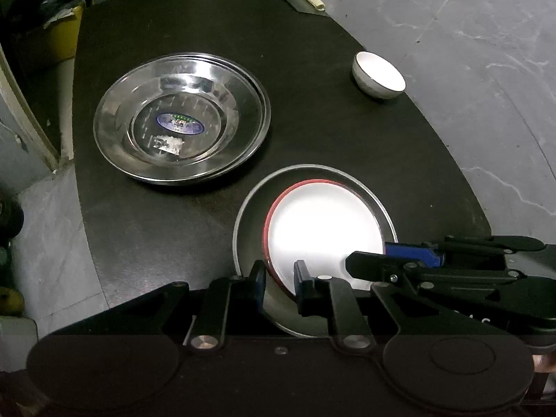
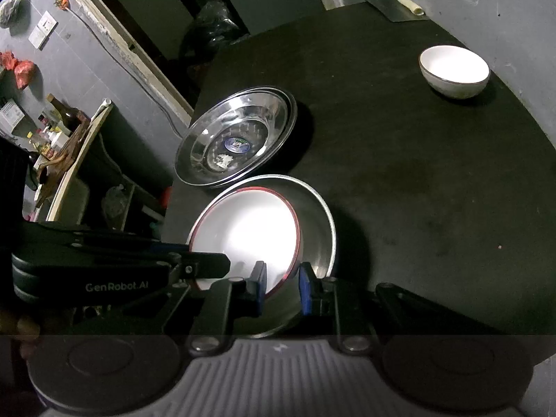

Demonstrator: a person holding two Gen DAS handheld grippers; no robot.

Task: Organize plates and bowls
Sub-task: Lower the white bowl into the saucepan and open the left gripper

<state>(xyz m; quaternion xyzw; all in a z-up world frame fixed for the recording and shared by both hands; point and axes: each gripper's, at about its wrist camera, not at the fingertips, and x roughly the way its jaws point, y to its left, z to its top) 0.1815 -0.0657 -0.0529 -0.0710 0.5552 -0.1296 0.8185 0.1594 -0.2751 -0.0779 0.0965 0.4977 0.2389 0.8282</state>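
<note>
Left hand-held gripper (image 1: 279, 278) is straddling the near rim of the red-rimmed white plate (image 1: 323, 229), jaws narrow, grip unclear | right hand-held gripper (image 2: 281, 285) is doing likewise at that plate's edge | plate is sitting inside a steel dish (image 1: 250, 208) on the tabletop (image 1: 347, 132) | stacked steel plates (image 1: 180, 118) are lying ahead-left | white bowl (image 1: 378, 74) is sitting far ahead-right

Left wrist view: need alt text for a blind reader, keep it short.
The left gripper straddles the near rim of a red-rimmed white plate lying in a steel pan on a dark table; the right gripper reaches in beside it. Farther off sit stacked steel plates and a white bowl.
</note>
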